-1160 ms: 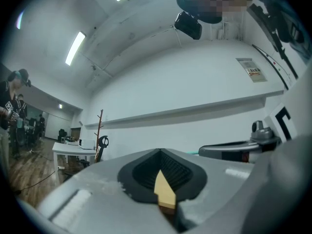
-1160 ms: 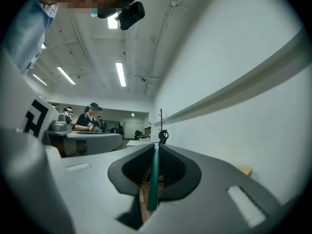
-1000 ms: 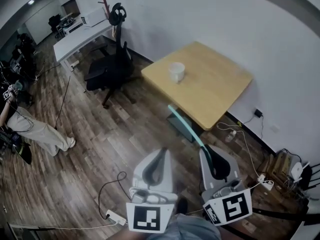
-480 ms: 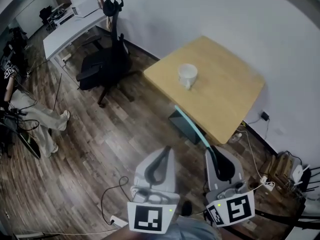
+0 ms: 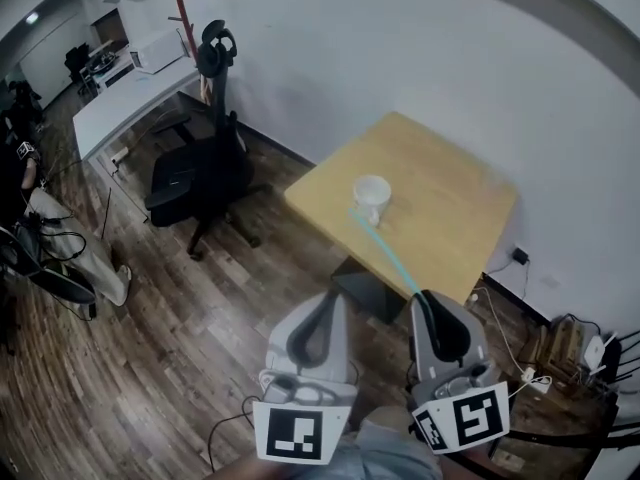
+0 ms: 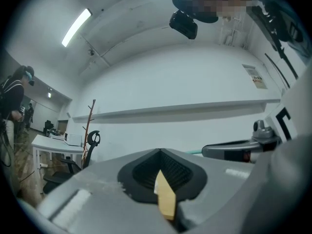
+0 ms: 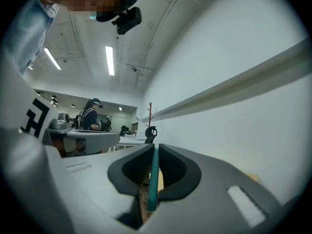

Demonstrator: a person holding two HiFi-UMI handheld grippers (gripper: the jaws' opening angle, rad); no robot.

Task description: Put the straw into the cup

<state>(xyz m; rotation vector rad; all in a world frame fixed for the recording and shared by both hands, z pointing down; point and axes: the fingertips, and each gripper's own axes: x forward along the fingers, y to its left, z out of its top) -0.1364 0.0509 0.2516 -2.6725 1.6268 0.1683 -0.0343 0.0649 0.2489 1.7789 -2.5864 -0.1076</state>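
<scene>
A white cup (image 5: 372, 193) stands on the square wooden table (image 5: 440, 218), near its left edge. My right gripper (image 5: 425, 298) is shut on the lower end of a long teal straw (image 5: 385, 253). The straw slants up and left, and its far tip lies close beside the cup. In the right gripper view the straw (image 7: 153, 179) runs between the closed jaws (image 7: 156, 147). My left gripper (image 5: 327, 300) hovers over the floor to the left of the right one, short of the table. It is shut with nothing in it (image 6: 160, 152).
A black office chair (image 5: 200, 173) stands left of the table, with a white desk (image 5: 130, 88) and a coat rack (image 5: 185, 8) behind it. Cables and a power strip (image 5: 530, 358) lie on the floor at right. A person (image 5: 50, 238) stands at far left. A white wall backs the table.
Both grippers have moved forward toward the table, side by side. The table and cup appear nearer, and the straw's tip has come from short of the table to beside the cup.
</scene>
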